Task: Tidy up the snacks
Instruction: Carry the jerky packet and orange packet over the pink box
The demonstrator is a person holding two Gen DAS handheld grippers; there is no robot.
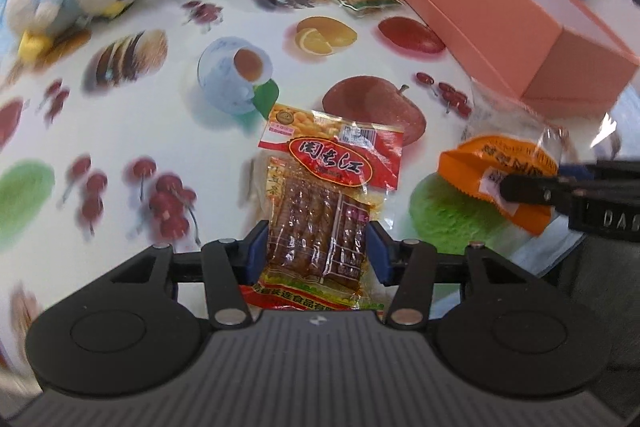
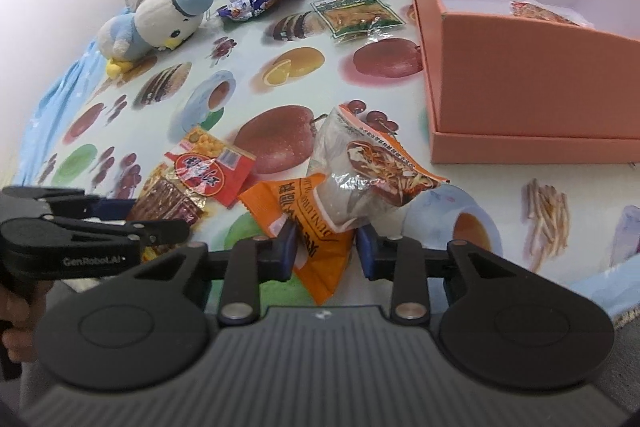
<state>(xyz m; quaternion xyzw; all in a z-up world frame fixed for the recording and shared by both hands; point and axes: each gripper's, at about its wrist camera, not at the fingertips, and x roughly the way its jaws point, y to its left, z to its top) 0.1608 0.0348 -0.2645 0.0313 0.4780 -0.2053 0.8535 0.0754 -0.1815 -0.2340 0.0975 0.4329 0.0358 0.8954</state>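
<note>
Through the left wrist view the left gripper point(image 1: 316, 247) pinches a red snack packet point(image 1: 320, 203) above the fruit-printed cloth point(image 1: 140, 131), while the right wrist view shows the right gripper point(image 2: 326, 253) clamping an orange packet point(image 2: 316, 247) near the pink box point(image 2: 532, 75).

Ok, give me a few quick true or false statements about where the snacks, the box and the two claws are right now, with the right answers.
1. The left claw is closed on the red-topped snack pack. True.
2. The right claw has nothing between its blue pads. False: the orange snack packet sits between them.
3. The pink box is empty. False: at least one snack wrapper lies inside.
4. A plush bird lies on the fruit-print tablecloth. True.
5. The green-edged snack pack is already in the box. False: it lies on the tablecloth, left of the box in the right wrist view.
</note>
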